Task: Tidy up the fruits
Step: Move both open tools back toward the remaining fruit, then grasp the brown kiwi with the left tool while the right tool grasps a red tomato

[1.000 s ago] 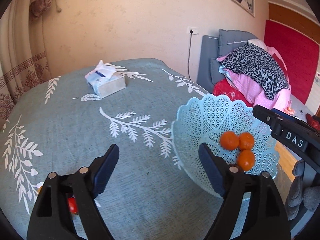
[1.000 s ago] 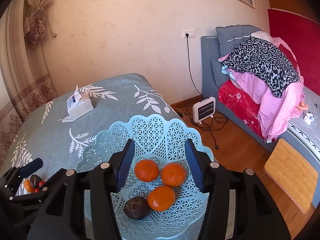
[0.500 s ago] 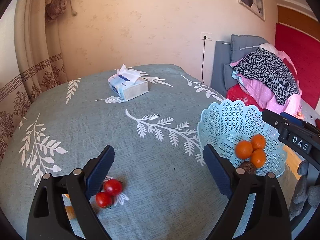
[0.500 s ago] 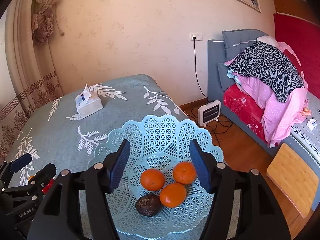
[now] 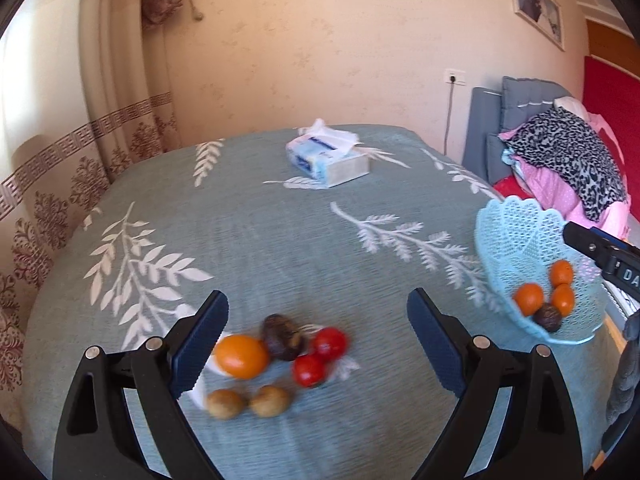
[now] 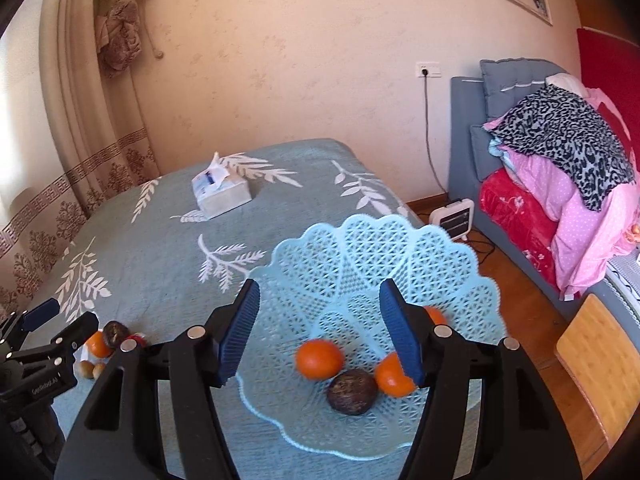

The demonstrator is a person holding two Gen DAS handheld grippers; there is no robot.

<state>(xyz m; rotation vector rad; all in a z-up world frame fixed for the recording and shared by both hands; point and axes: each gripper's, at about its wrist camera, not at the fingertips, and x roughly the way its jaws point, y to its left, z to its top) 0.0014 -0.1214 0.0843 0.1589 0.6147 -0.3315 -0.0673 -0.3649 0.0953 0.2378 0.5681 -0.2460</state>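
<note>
Nearest the left camera, the left hand-held gripper (image 5: 316, 336) stands wide apart with nothing held, its jaws having just been opening, and it frames the loose fruit on the counter (image 5: 280, 240): an orange (image 5: 241, 356) touching the pad at 9 o'clock, a dark avocado (image 5: 282, 337) just behind it, two tomatoes (image 5: 320, 356) toward 3 o'clock, and two small brown fruits (image 5: 248, 402) at 6 o'clock. The pieces sit tightly together, so closing on one could, I judge, nudge its neighbours and set the round ones rolling over the cloth; the tomatoes look soft enough to bruise under a hard pinch. The right hand-held gripper (image 6: 320, 328) hangs over the pale blue lattice basket (image 6: 360, 248), about half open and empty, its jaws also having just been opening. In the basket lie three oranges (image 6: 319, 359) and a dark avocado (image 6: 352, 392). The basket stands close to the counter's edge at 3 o'clock, so a push or a heavy drop there might tip it toward the floor. Readable writing is scarce: "GenRobot.AI" on the left tool's body (image 6: 44, 386) and "DA" on the right tool's. Farther off, the tissue pack (image 5: 328, 160) carries a blue label too blurred to read.
</note>
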